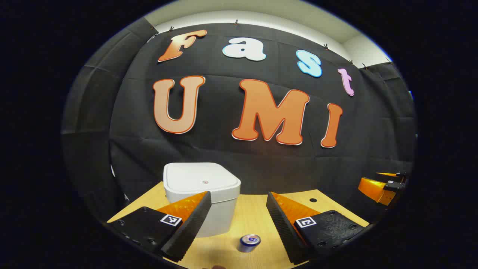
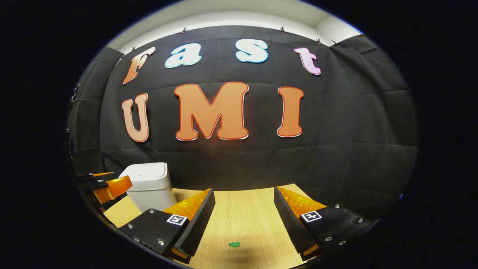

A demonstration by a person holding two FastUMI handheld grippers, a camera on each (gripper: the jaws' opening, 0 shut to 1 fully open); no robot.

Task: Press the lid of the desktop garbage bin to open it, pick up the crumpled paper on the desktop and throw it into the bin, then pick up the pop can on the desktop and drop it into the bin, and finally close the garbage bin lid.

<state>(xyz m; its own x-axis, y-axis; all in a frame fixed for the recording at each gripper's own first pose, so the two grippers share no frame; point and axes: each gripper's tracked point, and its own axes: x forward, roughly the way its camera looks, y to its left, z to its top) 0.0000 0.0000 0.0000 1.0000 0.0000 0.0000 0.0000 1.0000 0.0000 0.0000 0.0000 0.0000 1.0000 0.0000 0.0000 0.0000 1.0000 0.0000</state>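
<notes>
Left gripper view, inspected left to right. The left gripper (image 1: 239, 209) is held above the wooden surface (image 1: 257, 216), its fingers (image 1: 188, 226) spread wide apart and grasping nothing. Behind the left-hand finger stands the garbage bin (image 1: 203, 190), a white box with rounded corners; its lid (image 1: 201, 177) lies flat and closed, with a small round mark near the middle of the top. The bin's lower front is partly hidden by that finger. Between the two fingers, near the bottom of the view, the pop can (image 1: 249, 243) stands upright on the surface, top rim showing, just right of the bin's base and apart from it (no contact with either finger). A small dark hole (image 1: 313, 200) sits in the surface beyond the right-hand finger. At the far right edge part of the right gripper (image 1: 384, 185) comes into sight.

Right gripper view, same order. At the left edge the other gripper shows (image 2: 102, 185), in front of the bin (image 2: 149, 185), whose lid is again down. The right gripper (image 2: 242, 213) is released, fingers (image 2: 198, 220) wide apart and empty. Between them, on bare wood (image 2: 242, 209), lies a small green speck (image 2: 234, 244); its nature cannot be determined.
</notes>
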